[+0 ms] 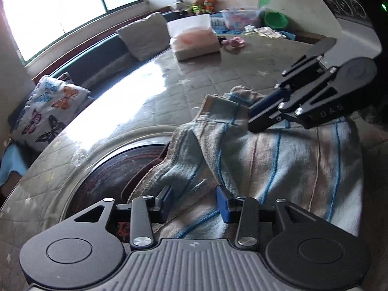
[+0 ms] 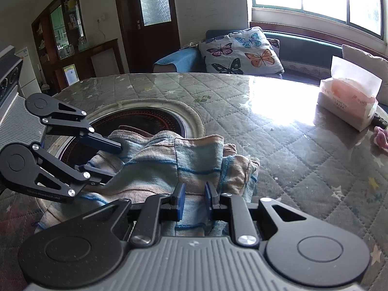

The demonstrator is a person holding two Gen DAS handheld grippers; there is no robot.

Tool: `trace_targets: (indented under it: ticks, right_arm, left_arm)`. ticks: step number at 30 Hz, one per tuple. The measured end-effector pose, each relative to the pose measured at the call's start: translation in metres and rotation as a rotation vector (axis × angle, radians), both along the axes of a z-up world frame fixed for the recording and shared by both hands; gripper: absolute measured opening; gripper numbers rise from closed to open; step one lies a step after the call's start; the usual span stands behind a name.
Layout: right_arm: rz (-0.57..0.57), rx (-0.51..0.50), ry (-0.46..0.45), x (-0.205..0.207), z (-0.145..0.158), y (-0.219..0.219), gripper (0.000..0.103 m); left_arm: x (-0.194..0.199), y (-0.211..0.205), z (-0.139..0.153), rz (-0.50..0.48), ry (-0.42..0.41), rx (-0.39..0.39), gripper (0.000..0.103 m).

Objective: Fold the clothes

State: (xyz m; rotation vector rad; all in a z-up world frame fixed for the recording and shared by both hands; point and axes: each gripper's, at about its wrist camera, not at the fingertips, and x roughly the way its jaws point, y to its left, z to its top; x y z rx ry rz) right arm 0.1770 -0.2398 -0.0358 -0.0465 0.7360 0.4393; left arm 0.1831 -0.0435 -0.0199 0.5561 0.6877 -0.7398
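A crumpled garment (image 1: 278, 160), beige with light blue stripes, lies on the quilted table (image 1: 218, 77) and partly over a round dark inset (image 1: 116, 169). In the left wrist view my left gripper (image 1: 195, 202) stands open; a fold of the cloth lies loose between its blue pads. From the right wrist view the left gripper (image 2: 116, 162) shows the same, fingers apart around the garment's (image 2: 169, 167) left edge. My right gripper (image 2: 194, 201) is shut on a bunched fold at the garment's near edge. The right gripper (image 1: 252, 118) pinches the cloth's far side in the left view.
A tissue pack (image 2: 349, 101) stands at the table's far right, with a small pink item (image 2: 382, 140) beside it. A butterfly pillow (image 2: 242, 53) and a sofa sit behind the table under the window. Toys and a green bowl (image 1: 275, 20) lie at the far end.
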Motion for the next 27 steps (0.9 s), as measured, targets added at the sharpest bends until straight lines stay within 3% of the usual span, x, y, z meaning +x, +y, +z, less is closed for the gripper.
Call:
trace_targets:
  ticks: [2, 8, 13, 20, 27]
  right_arm:
    - [-0.001, 0.001, 0.000, 0.000, 0.000, 0.000, 0.017]
    - [-0.006, 0.002, 0.001, -0.001, 0.000, 0.001, 0.017]
    - [-0.010, 0.006, 0.001, 0.000, 0.000, -0.001, 0.017]
    - [-0.016, 0.013, 0.001, 0.000, -0.001, -0.002, 0.017]
    - [-0.016, 0.007, -0.003, -0.001, -0.002, -0.001, 0.017]
  left_arm:
    - [0.002, 0.001, 0.000, -0.014, 0.029, -0.024, 0.026]
    - [-0.005, 0.004, 0.004, 0.035, -0.007, -0.054, 0.008]
    - [-0.014, 0.009, 0.015, 0.099, -0.067, -0.071, 0.005]
    - [-0.012, 0.008, 0.021, 0.142, -0.136, -0.005, 0.005]
    - [-0.008, 0.012, 0.021, 0.235, -0.169, -0.004, 0.005]
